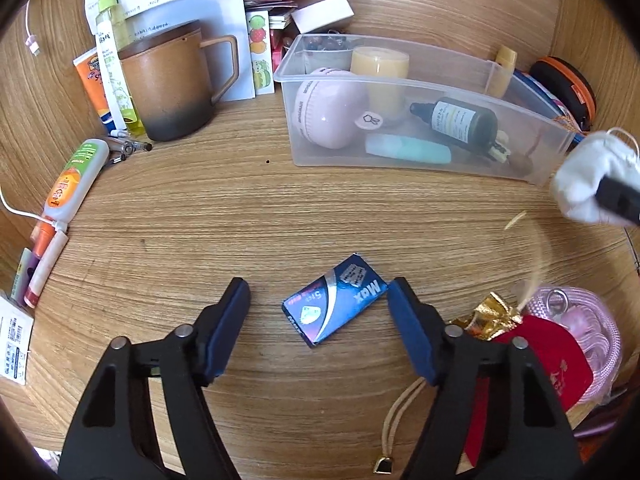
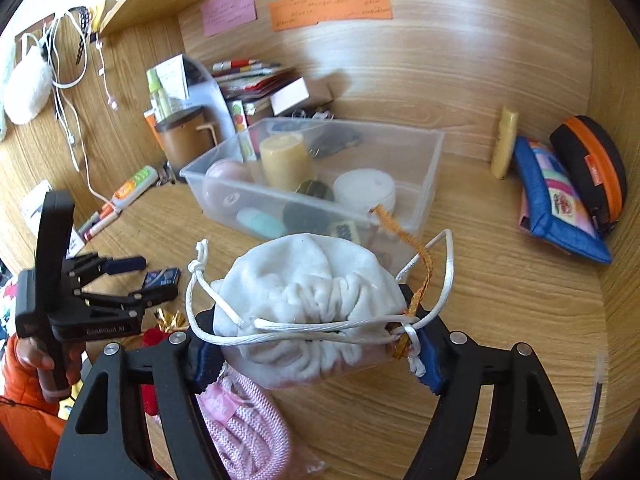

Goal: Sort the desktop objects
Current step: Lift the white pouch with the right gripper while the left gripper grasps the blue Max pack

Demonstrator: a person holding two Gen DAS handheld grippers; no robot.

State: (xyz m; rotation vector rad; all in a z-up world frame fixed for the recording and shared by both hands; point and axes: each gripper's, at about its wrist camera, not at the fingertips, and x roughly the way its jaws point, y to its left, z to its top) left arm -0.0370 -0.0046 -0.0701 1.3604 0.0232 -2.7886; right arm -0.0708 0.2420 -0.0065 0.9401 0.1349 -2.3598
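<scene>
A small dark-blue box printed "Max" lies flat on the wooden desk. My left gripper stands open astride it: the right pad sits at the box's corner and the left pad is well clear. In the right wrist view the same left gripper straddles the blue box. My right gripper is shut on a white drawstring pouch, held above the desk in front of the clear plastic bin. That white pouch shows at the right edge of the left wrist view.
The clear bin holds a candle, a pink round thing, a dark bottle and a teal tube. A brown mug, tubes and papers crowd the back left. A pink cord bundle and a red pouch lie near me. A blue pouch leans at right.
</scene>
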